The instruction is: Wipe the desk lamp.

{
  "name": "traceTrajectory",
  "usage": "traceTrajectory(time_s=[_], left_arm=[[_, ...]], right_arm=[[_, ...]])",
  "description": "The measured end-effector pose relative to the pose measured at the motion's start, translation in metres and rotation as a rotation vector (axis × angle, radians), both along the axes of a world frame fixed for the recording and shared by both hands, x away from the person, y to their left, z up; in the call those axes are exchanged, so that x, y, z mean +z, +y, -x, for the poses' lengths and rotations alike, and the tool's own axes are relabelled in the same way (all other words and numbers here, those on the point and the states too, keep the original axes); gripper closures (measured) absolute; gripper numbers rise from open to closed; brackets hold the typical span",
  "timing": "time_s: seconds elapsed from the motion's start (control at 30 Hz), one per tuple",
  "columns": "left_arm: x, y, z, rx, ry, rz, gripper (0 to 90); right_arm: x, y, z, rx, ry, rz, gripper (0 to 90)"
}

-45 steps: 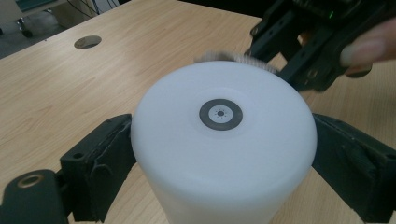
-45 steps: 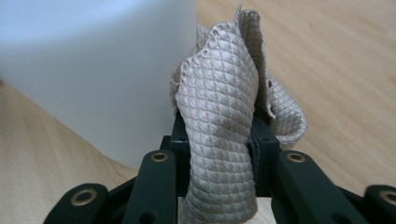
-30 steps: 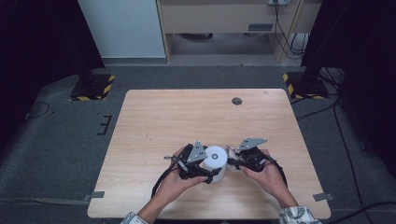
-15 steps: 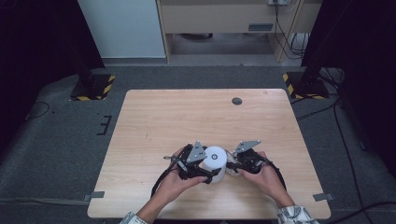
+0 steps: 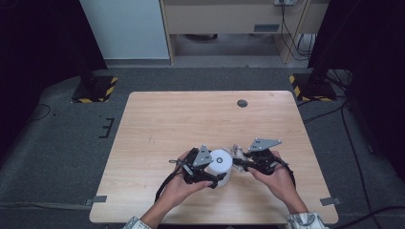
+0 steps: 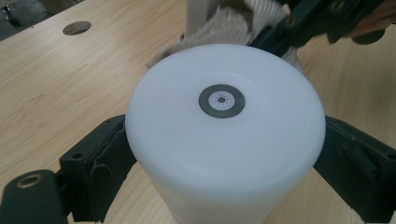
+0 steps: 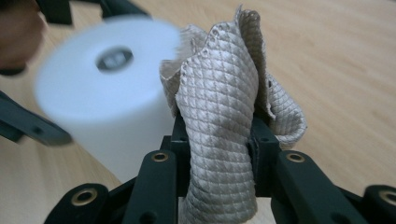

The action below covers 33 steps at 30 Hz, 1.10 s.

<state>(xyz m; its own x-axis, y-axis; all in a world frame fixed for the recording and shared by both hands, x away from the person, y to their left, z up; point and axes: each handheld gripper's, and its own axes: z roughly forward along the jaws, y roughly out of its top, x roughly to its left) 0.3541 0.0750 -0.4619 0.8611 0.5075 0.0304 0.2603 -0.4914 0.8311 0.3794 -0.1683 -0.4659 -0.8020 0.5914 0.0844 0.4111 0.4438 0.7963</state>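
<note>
A white cylinder [image 5: 221,163] with a small grey metal disc at the centre of its top [image 6: 222,101] stands near the table's front edge. My left gripper [image 5: 212,175] is shut on its sides, one jaw on each flank [image 6: 224,154]. My right gripper [image 5: 239,161] is shut on a beige quilted cloth [image 7: 224,112], which bunches up between its jaws. The cloth [image 6: 219,25] touches the cylinder's far side, to the right of it in the high view. The cylinder [image 7: 105,88] looks blurred in the right gripper view.
The wooden table [image 5: 191,124] stretches bare beyond the hands. A small dark round grommet [image 5: 242,103] sits near its far right edge. Yellow-black striped stand bases [image 5: 95,89] rest on the floor at both far corners.
The right gripper with the cloth has moved left, closer against the cylinder. The left gripper keeps its hold on the cylinder and has barely shifted.
</note>
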Motion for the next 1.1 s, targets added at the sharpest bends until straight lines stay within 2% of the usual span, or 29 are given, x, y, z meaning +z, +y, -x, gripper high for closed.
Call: traceTrajectory(time_s=[0.17, 0.3, 0.4, 0.57, 0.67, 0.8, 0.9, 1.1], left_arm=[[-0.001, 0.001, 0.0, 0.002, 0.01, 0.007, 8.1], [-0.002, 0.0, -0.001, 0.004, 0.015, 0.007, 8.1], [-0.002, 0.0, -0.001, 0.003, 0.014, 0.01, 8.1], [-0.002, 0.0, -0.001, 0.002, 0.014, 0.008, 8.0], [-0.002, 0.0, -0.001, 0.001, 0.014, 0.005, 8.1], [-0.002, -0.001, -0.001, -0.001, 0.01, 0.001, 8.0], [-0.004, 0.0, -0.002, 0.004, 0.02, 0.016, 8.0], [-0.003, 0.0, -0.002, 0.002, 0.021, 0.007, 8.1]], right_arm=[[-0.018, 0.006, -0.004, 0.01, 0.034, 0.069, 69.8], [-0.022, 0.007, -0.004, 0.008, 0.047, 0.085, 69.7], [-0.016, 0.006, -0.003, 0.007, 0.028, 0.067, 69.8], [0.006, 0.0, 0.002, 0.002, -0.032, -0.006, 69.8], [0.01, -0.001, 0.003, 0.008, -0.043, -0.013, 69.8], [-0.001, 0.001, 0.0, 0.015, -0.015, 0.015, 69.8], [-0.012, 0.004, -0.003, 0.019, 0.012, 0.046, 69.8], [-0.025, 0.008, -0.007, 0.026, 0.049, 0.101, 69.8]])
